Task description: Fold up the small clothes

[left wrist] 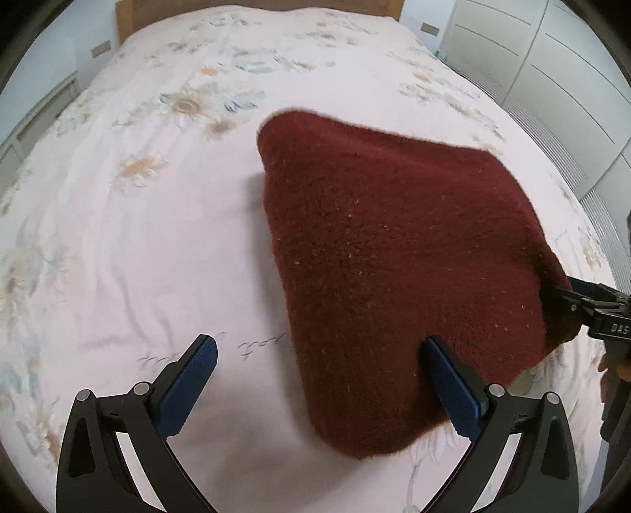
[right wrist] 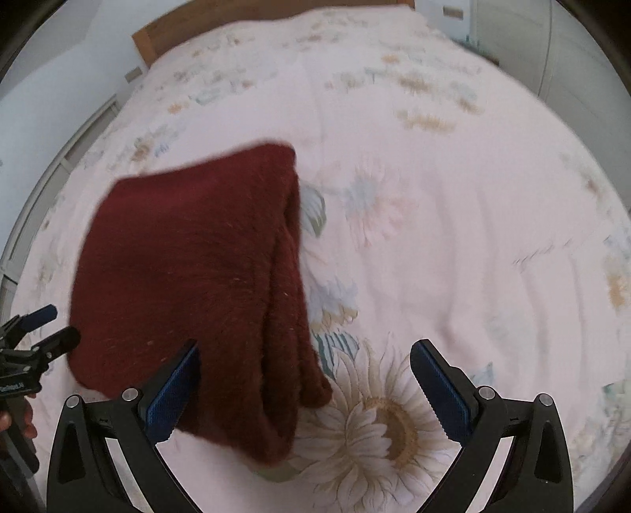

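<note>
A dark red fuzzy knit garment (left wrist: 394, 252) lies folded on the bed, with stacked layers showing along its right edge in the right wrist view (right wrist: 189, 268). My left gripper (left wrist: 319, 355) is open, its right finger (left wrist: 453, 386) over the garment's near corner. My right gripper (right wrist: 303, 359) is open, its left finger (right wrist: 173, 390) over the garment's near edge. In the left wrist view the right gripper (left wrist: 591, 304) sits at the garment's right corner. In the right wrist view the left gripper (right wrist: 39, 327) shows open at the garment's left side.
The bed has a pale pink floral cover (left wrist: 138, 221) with a large sunflower print (right wrist: 386, 426) near my right gripper. A wooden headboard (left wrist: 126, 15) is at the far end. White wardrobe doors (left wrist: 552, 59) stand to the right.
</note>
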Motion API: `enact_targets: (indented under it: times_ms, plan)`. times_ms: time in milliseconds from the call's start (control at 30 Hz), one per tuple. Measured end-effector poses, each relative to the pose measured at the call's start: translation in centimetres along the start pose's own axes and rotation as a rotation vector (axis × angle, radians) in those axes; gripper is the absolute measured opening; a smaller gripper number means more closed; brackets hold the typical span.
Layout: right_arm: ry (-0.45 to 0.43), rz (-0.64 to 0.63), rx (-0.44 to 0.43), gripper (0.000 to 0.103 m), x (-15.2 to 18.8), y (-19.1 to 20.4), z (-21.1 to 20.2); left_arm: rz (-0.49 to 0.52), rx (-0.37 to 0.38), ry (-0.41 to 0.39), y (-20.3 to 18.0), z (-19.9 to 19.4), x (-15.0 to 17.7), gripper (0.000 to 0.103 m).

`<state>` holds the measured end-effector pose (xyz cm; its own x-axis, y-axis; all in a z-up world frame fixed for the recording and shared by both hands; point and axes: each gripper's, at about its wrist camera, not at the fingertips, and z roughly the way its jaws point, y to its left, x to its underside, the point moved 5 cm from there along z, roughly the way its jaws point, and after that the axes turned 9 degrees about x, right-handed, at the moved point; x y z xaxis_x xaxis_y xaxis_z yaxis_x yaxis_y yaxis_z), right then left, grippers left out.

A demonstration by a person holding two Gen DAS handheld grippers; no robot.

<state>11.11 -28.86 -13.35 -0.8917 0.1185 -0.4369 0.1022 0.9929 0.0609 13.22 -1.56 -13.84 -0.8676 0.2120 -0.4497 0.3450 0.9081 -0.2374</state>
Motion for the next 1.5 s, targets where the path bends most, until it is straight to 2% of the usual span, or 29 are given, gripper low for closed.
enact_targets:
  times_ms: [100,300,467,867,1100,1200,1500]
  plan:
    - [-0.058,-0.012,0.021,0.103,-0.3,-0.1,-3.5,-0.003,-0.067,-0.014,-0.3,-2.6,0.2,0.102]
    - [-0.166,-0.037,0.079,0.103,0.2,-1.1,-11.1,-0.015,-0.125,-0.113,-1.0,-9.4,0.8,0.102]
    - [-0.215,-0.042,0.122,0.103,2.1,-2.0,-15.3,-0.025,-0.163,-0.135,-1.5,-12.6,2.0,0.102]
    - [-0.186,-0.033,0.148,0.103,5.5,-2.9,-16.0,-0.052,-0.209,-0.104,-1.2,-12.8,4.6,0.102]
    - [-0.170,-0.043,0.144,0.103,5.9,-2.7,-15.7,-0.062,-0.218,-0.089,-0.9,-12.3,5.0,0.102]
    - [-0.167,-0.050,0.141,0.103,6.0,-2.5,-15.6,-0.052,-0.247,-0.093,-0.8,-12.4,5.1,0.102]
    - [-0.159,-0.067,0.135,0.103,6.1,-1.9,-15.5,-0.048,-0.240,-0.091,-0.7,-12.7,5.2,0.102]
